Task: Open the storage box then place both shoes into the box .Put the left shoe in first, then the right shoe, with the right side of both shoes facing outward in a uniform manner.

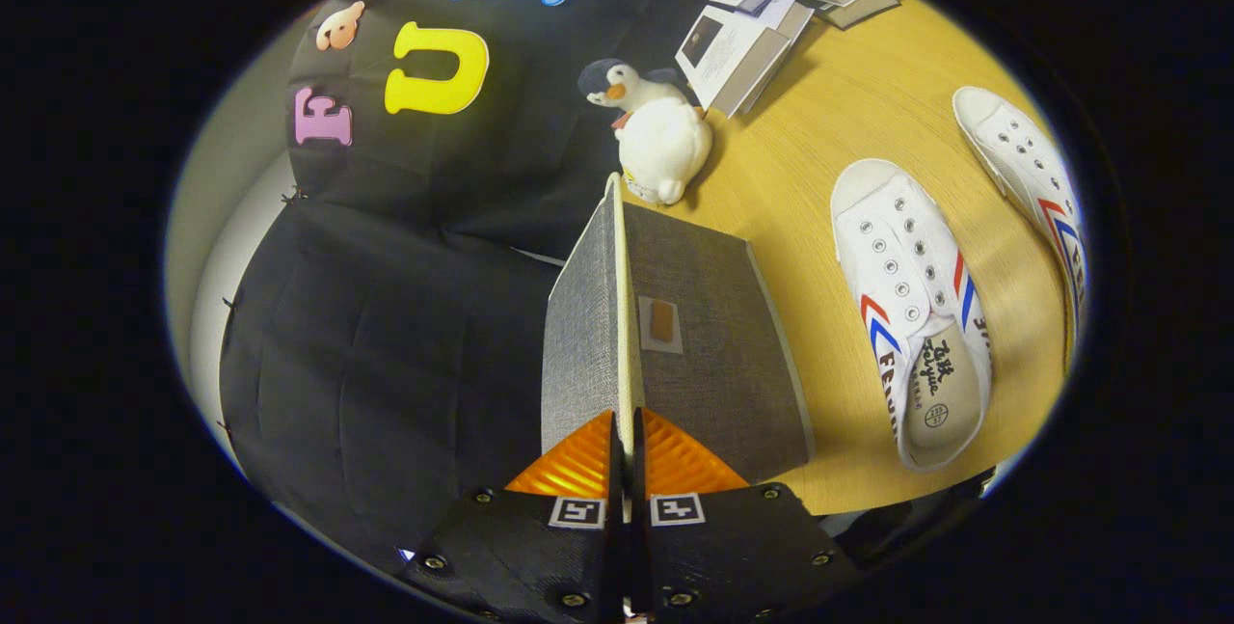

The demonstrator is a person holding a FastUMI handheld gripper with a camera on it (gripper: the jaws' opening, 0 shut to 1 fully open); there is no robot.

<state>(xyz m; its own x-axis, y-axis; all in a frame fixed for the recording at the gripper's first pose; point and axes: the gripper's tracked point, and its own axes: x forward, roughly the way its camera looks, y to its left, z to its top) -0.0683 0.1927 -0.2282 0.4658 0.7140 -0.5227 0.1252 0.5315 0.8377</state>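
Your tongs (625, 455) were clamped on the thin edge of the grey box's raised lid (617, 315), both fingers pressing it. The box (718, 354) stood just ahead on the table (819, 142); two white shoes (911, 315) (1032, 171) lay beyond, to the right, near a toy penguin (656, 137).

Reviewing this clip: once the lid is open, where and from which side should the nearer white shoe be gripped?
Judging by its pose, grip the nearer white shoe on the side wall of its collar, coming down from above: it lies sole-down on the wooden table with the opening up. The gripper is shut on the grey box lid.
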